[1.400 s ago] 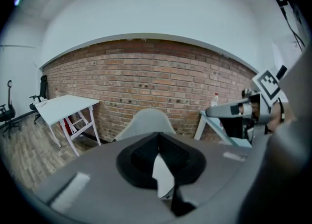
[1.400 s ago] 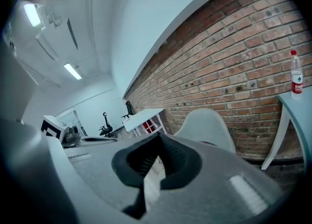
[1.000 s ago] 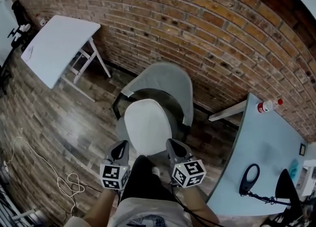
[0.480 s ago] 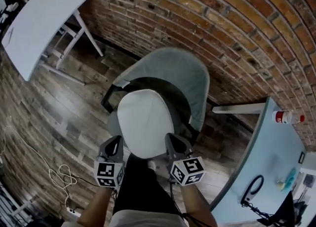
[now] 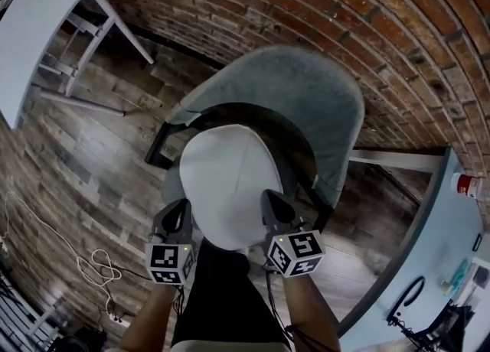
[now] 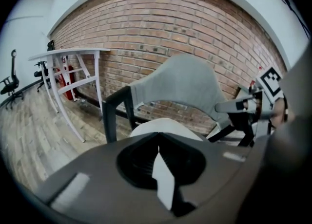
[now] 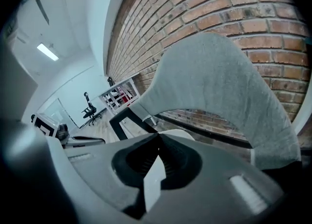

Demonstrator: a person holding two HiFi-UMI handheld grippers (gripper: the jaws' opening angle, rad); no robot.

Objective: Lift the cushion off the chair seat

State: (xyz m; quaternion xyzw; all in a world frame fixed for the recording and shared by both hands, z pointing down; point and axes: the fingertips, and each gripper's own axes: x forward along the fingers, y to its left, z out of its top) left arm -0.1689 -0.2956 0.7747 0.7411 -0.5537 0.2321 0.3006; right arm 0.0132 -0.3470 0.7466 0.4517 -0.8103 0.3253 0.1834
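Note:
A white oval cushion [image 5: 226,182] lies on the seat of a chair with a grey curved backrest [image 5: 298,98]. My left gripper [image 5: 181,209] sits at the cushion's front left edge, and my right gripper [image 5: 272,201] at its front right edge. Both are shut with nothing between the jaws, and neither grips the cushion. In the left gripper view the shut left gripper [image 6: 158,146] points at the cushion [image 6: 163,123] below the backrest [image 6: 180,84]. In the right gripper view, past the shut right gripper [image 7: 158,145], only a sliver of cushion [image 7: 179,132] shows under the backrest [image 7: 219,86].
A brick wall [image 5: 398,29] stands close behind the chair. A white folding table [image 5: 38,21] is at the far left, a light blue table [image 5: 448,255] with a red-capped bottle [image 5: 467,186] at the right. A black armrest frame [image 5: 158,150] flanks the seat. A cable [image 5: 96,262] lies on the wooden floor.
Both grippers have come down and forward to the cushion's front edge, one on each side. The chair now fills more of the head view. Both grippers stayed shut.

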